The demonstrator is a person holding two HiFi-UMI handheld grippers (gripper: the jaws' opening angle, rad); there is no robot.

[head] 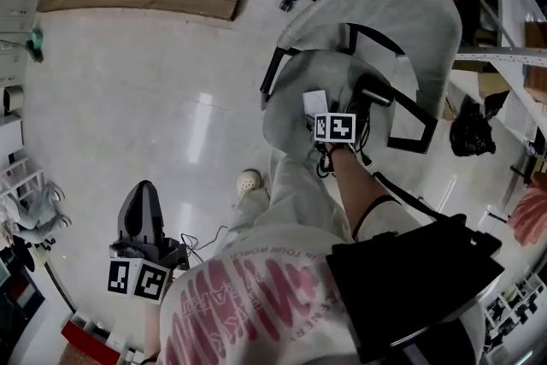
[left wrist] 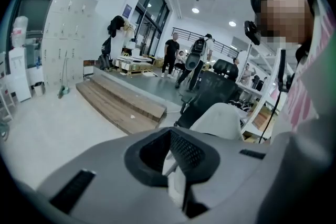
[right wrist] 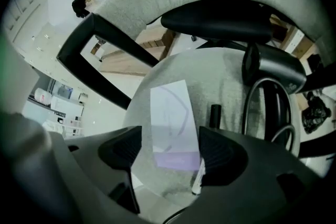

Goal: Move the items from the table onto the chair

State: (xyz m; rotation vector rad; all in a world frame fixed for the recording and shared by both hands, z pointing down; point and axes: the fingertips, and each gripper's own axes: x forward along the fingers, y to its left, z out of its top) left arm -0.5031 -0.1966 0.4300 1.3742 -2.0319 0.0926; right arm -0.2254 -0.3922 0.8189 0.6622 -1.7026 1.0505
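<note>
The right arm (head: 355,184) reaches forward and down, and the right gripper (right wrist: 170,147) points steeply downward with its jaws standing apart. The left gripper (head: 143,192) is low at the person's left side, tipped gently downward, jaws closed together.

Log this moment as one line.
right claw: open around white box | white box: lying on chair seat | left claw: shut

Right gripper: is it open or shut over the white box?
Open. The right gripper has its jaws wide apart; the flat white box with a lilac band lies between them on the grey chair seat.
</note>
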